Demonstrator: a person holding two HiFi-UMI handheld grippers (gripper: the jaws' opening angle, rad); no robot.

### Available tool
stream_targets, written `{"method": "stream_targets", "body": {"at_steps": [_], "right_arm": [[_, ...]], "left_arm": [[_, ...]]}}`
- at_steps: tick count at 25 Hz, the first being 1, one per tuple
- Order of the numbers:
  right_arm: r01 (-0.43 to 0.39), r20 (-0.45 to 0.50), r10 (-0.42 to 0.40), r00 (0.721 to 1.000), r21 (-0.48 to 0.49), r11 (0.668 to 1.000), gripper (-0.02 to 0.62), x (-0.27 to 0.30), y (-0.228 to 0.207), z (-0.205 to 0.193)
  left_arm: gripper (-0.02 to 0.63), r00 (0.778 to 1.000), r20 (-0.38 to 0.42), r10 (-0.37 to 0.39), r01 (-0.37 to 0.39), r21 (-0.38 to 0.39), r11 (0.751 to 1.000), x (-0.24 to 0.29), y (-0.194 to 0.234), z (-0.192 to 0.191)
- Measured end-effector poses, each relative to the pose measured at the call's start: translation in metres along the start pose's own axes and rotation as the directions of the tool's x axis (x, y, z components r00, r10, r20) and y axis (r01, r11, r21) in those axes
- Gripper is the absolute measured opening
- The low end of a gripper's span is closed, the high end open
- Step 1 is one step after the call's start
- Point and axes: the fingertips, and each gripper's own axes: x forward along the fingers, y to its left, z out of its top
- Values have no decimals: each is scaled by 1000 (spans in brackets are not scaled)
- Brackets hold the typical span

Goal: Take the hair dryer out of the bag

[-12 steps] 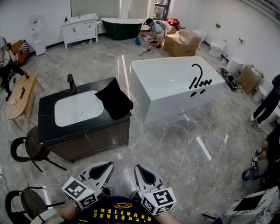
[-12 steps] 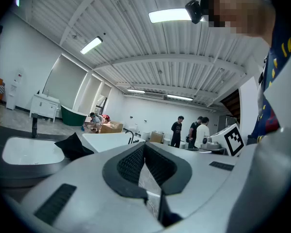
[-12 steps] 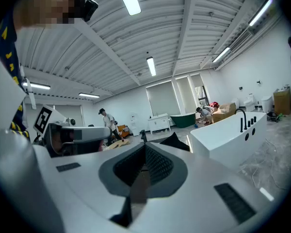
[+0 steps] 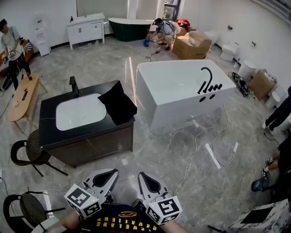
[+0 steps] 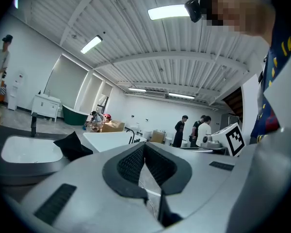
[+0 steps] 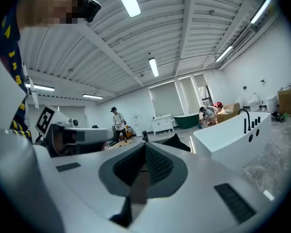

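Note:
A black bag lies on the right end of a dark vanity counter, beside its white basin; the same bag shows in the left gripper view and the bag in the right gripper view. No hair dryer is visible. Both grippers hang low near my body, well short of the vanity. The left gripper is shut with nothing in it, its tip closed. The right gripper is also shut and empty, its tip closed.
A white freestanding bathtub with a black faucet stands right of the vanity. Cables trail over the marble floor. Two dark chairs sit at the left. Several people stand or crouch around the room's edges. A wooden bench is far left.
Both grippers stay where they were. A person at the far left has stood up and stepped into fuller view. My view has shifted very slightly.

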Motion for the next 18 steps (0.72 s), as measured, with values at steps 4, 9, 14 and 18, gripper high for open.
{"method": "stream_targets", "body": {"at_steps": [4, 9, 14, 18], "right_arm": [[-25, -1, 25, 1000, -7, 1000, 9, -7, -14, 4], [-58, -24, 58, 998, -2, 998, 9, -14, -30, -6], [-75, -44, 76, 996, 23, 997, 9, -16, -46, -9], [-85, -51, 86, 995, 32, 996, 9, -8, -55, -10]], "left_arm": [[3, 1000, -7, 9, -9, -4, 1000, 16, -11, -4], [3, 999, -20, 27, -27, -4, 1000, 32, -25, -17], [3, 998, -32, 63, -64, -18, 998, 43, -28, -21], [3, 996, -43, 79, -80, -23, 997, 53, -22, -23]]}}
